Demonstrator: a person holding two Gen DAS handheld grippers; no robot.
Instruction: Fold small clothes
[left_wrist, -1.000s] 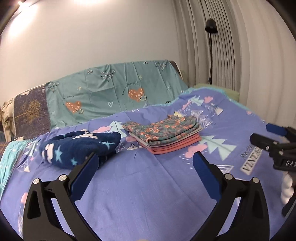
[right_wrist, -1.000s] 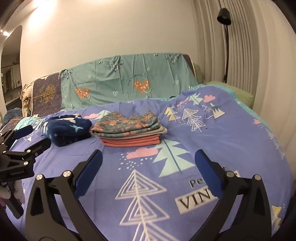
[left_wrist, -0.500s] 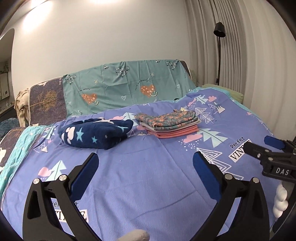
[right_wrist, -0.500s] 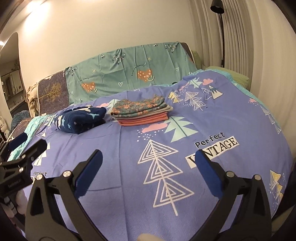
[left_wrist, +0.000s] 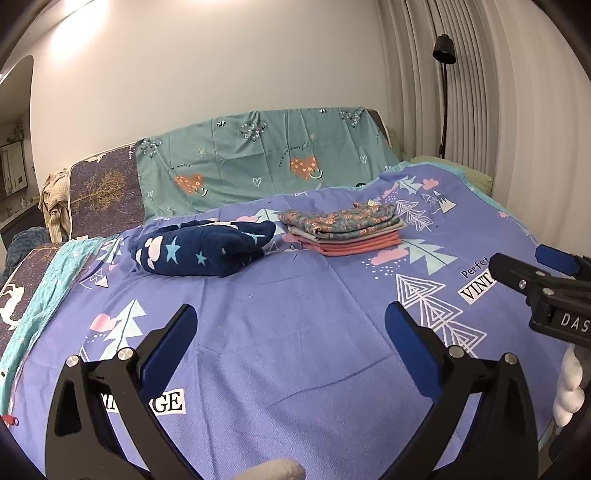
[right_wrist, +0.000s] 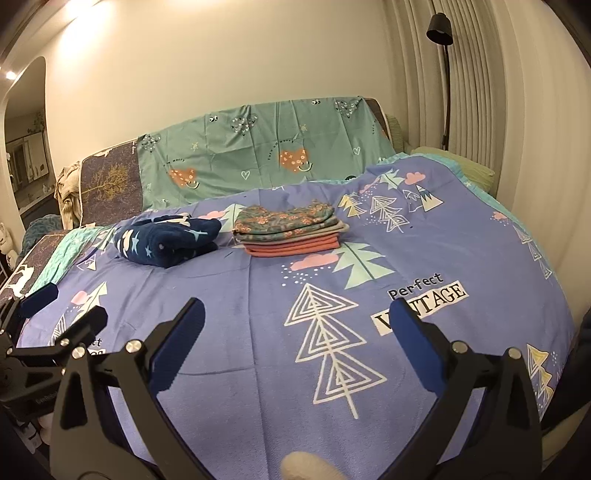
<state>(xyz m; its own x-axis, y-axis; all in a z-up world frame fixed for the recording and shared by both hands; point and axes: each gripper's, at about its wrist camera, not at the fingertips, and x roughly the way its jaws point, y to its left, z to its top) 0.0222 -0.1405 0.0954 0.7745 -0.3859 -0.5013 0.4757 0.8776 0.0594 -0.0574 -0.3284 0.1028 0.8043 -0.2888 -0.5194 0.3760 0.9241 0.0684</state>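
Note:
A neat stack of folded small clothes (left_wrist: 345, 230) (right_wrist: 290, 230), floral teal on top and coral at the bottom, lies far back on the purple bedspread (left_wrist: 295, 350) (right_wrist: 240, 314). Left of it sits a rolled navy fleece with stars (left_wrist: 203, 251) (right_wrist: 168, 242). My left gripper (left_wrist: 290, 325) hangs open over bare bedspread near the front, holding nothing. My right gripper (right_wrist: 295, 317) is open and empty too, well short of the stack. In each view the other gripper shows at the side edge.
A couch back draped in teal heart-print cloth (left_wrist: 258, 166) rises behind the bedspread. A black floor lamp (right_wrist: 441, 55) stands by pleated curtains at right. A light green pillow (right_wrist: 454, 166) lies at the far right corner. A beige garment (left_wrist: 55, 199) hangs at left.
Both grippers have pulled back and up from the stack, which now looks smaller and farther. More front bedspread, including the printed lettering, is in view. Jaws stayed open.

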